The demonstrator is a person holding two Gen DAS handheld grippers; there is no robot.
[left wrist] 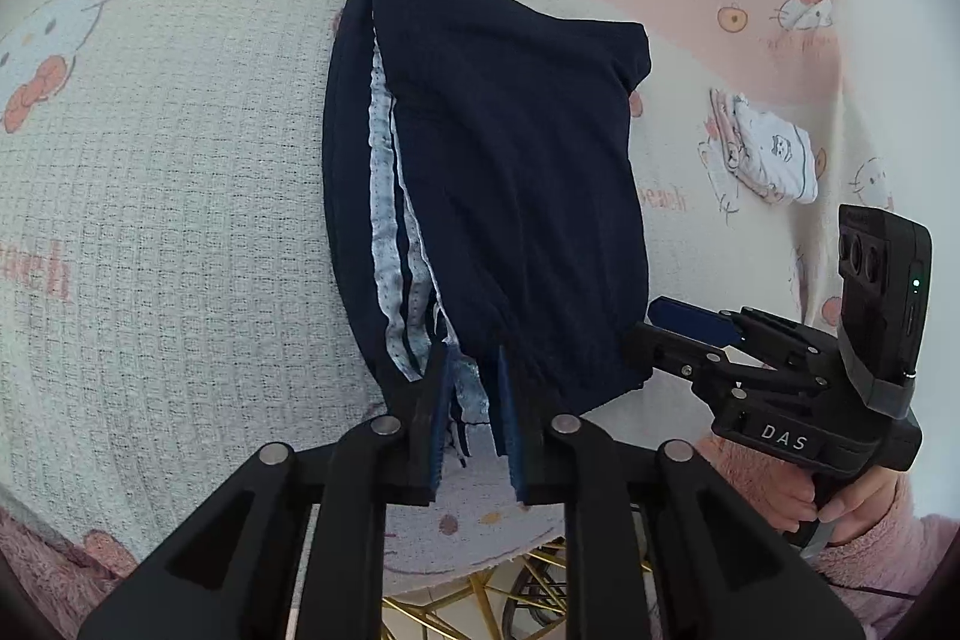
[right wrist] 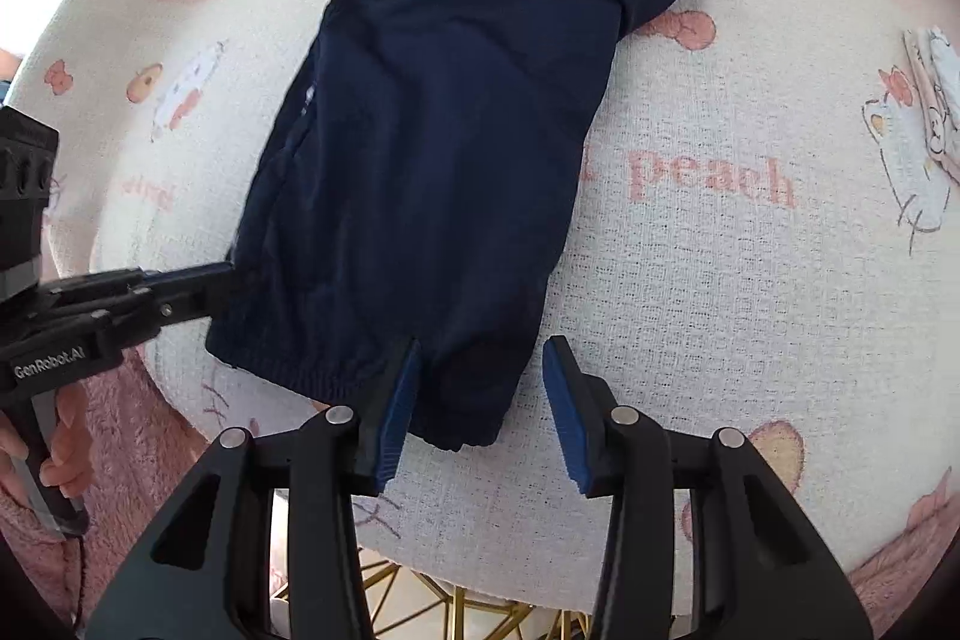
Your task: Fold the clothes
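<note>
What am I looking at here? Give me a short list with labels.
Garment: dark blue shorts, folded, flat on the cloth
Surface: cartoon-cat cloth over a table
Left gripper: open, at the waistband's striped corner
Right gripper: open, astride the waistband's other corner
Also there: small folded white garment at the side
Person: hands in pink fluffy sleeves

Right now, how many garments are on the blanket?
2: navy shorts mid-blanket, by both grippers; a small folded white piece further right. More may lie outside both views.
</note>
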